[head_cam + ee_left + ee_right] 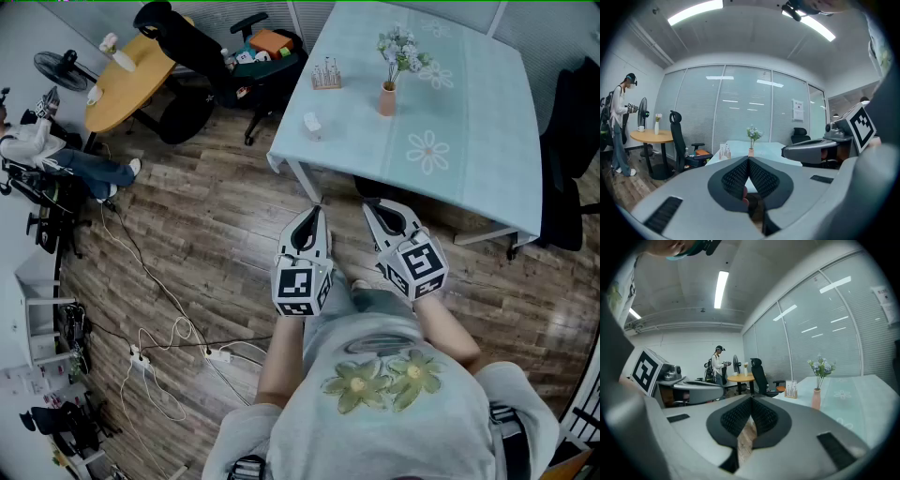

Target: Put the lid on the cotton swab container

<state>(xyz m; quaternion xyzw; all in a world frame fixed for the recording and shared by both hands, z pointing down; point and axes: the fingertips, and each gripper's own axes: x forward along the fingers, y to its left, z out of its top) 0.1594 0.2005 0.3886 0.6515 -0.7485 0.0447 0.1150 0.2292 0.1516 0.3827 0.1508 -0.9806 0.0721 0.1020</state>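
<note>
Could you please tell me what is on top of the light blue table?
A pink vase of flowers, a small holder of thin sticks and a small white object, too small to identify. The cloth covers the tabletop itself.

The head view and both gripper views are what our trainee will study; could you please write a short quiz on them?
1. True or false: the left gripper holds a lid.
2. What stands on the pale blue flower-patterned table? A. a laptop B. a pink vase of flowers C. a kettle
3. How do the jaws of the right gripper stand?
Key: 1. False; it is shut and empty. 2. B. 3. Shut together, with nothing between them.
</note>
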